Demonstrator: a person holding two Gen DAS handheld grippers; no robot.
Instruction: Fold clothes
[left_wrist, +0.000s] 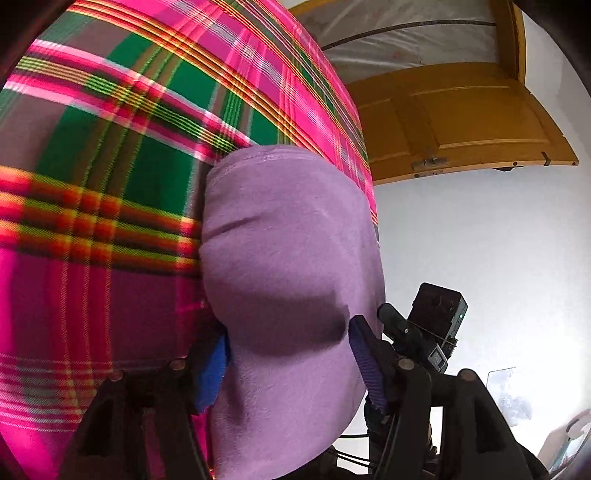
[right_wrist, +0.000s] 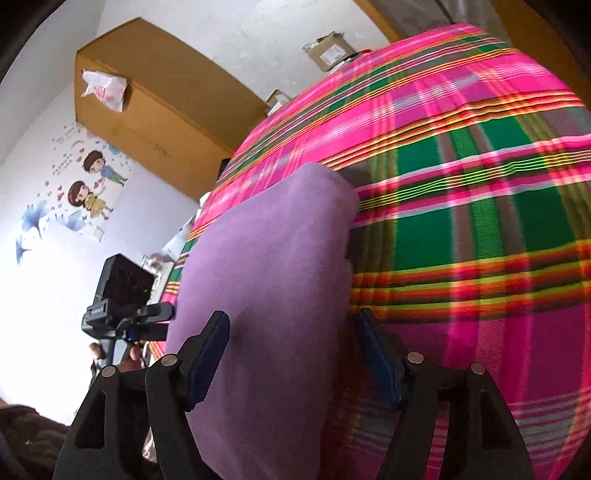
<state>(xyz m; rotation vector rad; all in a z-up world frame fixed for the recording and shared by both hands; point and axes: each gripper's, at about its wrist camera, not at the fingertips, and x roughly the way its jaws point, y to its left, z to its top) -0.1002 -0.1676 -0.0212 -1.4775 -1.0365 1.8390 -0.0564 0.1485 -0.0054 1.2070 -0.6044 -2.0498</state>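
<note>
Where my left gripper looks, its jaws stand released around the folded lilac garment lying on the pink-and-green plaid surface; an ochre door meets the white wall beyond. Through my right gripper, jaws likewise released astride the garment, I see a cardboard box and cartoon wall stickers.

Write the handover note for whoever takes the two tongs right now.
Left tongs: open, jaws either side of the purple garment, no pinch visible.
Right tongs: open, likewise astride the same garment from its other side.
Garment: lies as a folded strip on the plaid cloth, near its edge.
Done: it looks already folded at least once.
Left: probably another fold or a final smoothing; whether more clothes wait cannot be seen.
</note>
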